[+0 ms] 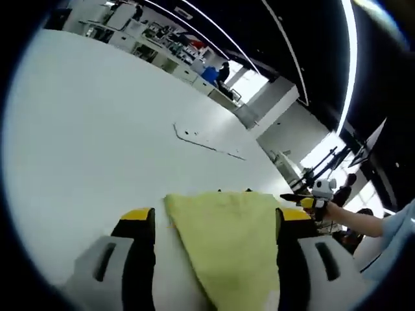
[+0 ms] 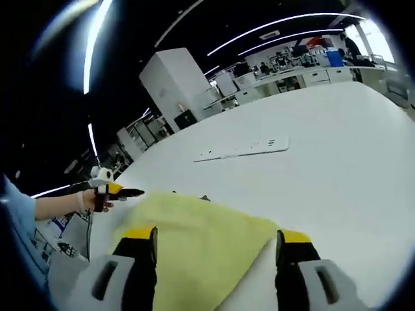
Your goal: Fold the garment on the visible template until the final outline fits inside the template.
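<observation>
Garment [image 1: 230,243]: soft yellow cloth, triangular | table [image 1: 97,142]: smooth white | tools: grip unclear

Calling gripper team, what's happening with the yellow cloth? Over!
Both hand-held grippers open. Yellow garment lies between their jaws on the white table. Nothing in the way.

no readable text, labels or numbers anywhere (distant signage blurred)

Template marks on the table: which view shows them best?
Right gripper view: the template reads as a pale strip with dark marks beyond the garment. Left gripper view shows it as a thin dark outline only.
</observation>
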`<state>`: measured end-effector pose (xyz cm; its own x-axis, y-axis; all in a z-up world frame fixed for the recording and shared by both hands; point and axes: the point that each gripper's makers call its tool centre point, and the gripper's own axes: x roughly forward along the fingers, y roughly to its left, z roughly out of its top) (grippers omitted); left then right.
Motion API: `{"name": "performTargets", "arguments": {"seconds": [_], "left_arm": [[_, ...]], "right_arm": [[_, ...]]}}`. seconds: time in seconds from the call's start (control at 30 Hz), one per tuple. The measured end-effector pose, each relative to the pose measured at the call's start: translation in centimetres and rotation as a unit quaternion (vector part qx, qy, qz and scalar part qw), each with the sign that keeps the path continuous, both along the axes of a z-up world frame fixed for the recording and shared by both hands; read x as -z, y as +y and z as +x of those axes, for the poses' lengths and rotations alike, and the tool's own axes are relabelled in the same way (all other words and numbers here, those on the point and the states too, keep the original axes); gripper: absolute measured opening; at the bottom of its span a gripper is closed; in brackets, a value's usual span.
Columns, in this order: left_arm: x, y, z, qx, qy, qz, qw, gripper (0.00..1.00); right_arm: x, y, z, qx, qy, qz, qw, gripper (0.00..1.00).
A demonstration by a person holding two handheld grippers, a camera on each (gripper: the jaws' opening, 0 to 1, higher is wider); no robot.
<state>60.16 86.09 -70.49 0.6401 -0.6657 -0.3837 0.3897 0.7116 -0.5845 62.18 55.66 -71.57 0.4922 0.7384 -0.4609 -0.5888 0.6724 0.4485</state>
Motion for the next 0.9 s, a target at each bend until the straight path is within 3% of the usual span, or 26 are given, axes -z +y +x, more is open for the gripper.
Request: {"name": "performTargets", "arguments": {"seconds": [0.13, 0.3, 0.67, 0.9], "left_arm": [[-0.2, -0.2, -1.4, 0.031, -0.012, 0.031, 0.999, 0.9], [-0.2, 0.0, -2.8, 0.06, -0.021, 0.071, 0.9955, 0.99], [-1.2, 0.1, -6.1, 0.077, -0.024, 0.07, 0.9943, 0.99], [-1.4, 1.2, -8.4, 0.076, -0.026, 0.078, 0.9937, 0.98]], "right_arm": [[0.3, -0.3, -1.0, -0.006, -0.011, -0.019, 0.9997, 1.0], [0.5, -0.6, -2.3, -0.017, -0.006, -0.029, 0.9994, 1.0], [0.2, -1.4, -5.1, -0.025, -0.006, -0.035, 0.999, 1.0], [-0.1, -2.1, -6.5, -0.025, -0.009, -0.042, 0.9988, 1.0]]}}
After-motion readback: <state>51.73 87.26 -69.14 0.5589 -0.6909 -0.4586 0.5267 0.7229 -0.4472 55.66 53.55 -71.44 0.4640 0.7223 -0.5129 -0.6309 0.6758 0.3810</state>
